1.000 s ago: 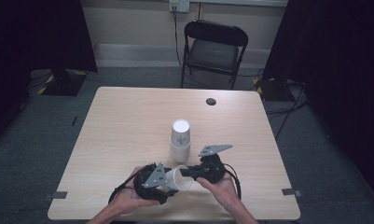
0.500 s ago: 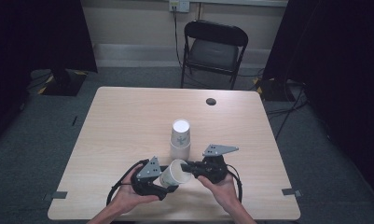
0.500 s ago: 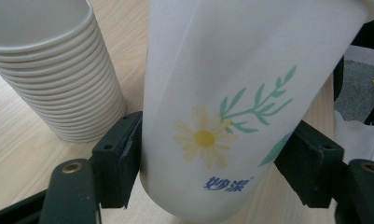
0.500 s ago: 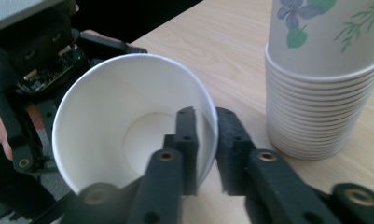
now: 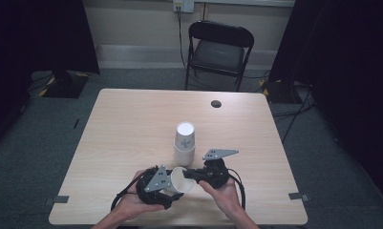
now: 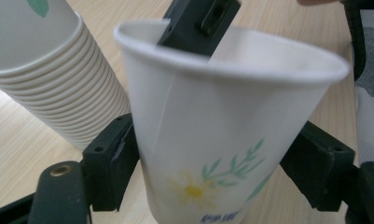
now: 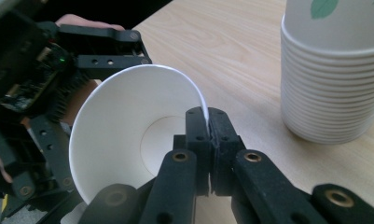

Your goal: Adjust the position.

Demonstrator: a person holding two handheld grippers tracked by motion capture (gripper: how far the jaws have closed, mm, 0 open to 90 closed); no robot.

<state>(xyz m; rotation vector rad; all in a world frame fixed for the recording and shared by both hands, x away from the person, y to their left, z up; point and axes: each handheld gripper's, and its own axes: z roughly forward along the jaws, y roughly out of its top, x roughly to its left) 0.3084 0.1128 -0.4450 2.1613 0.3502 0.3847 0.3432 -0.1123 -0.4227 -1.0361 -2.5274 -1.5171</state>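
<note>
One paper cup [image 7: 128, 140] pinched by right gripper [image 7: 208, 122]; left gripper [image 6: 212, 172] fingers apart, apparently loosening; one cup stack [image 5: 185, 143].

A pale wooden table [image 5: 122, 143] carries a stack of paper cups [image 5: 184, 143] (upside down) mid-table.

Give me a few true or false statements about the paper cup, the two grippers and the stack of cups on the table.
1. The right gripper pinches the rim of the single paper cup. True.
2. The left gripper is clamped tight on that cup. False: its jaws have just been opening and stand on either side of it.
3. The stack of paper cups stands upside down. True.
4. The folding chair lies tipped over. False: it stands upright beyond the table.
</note>
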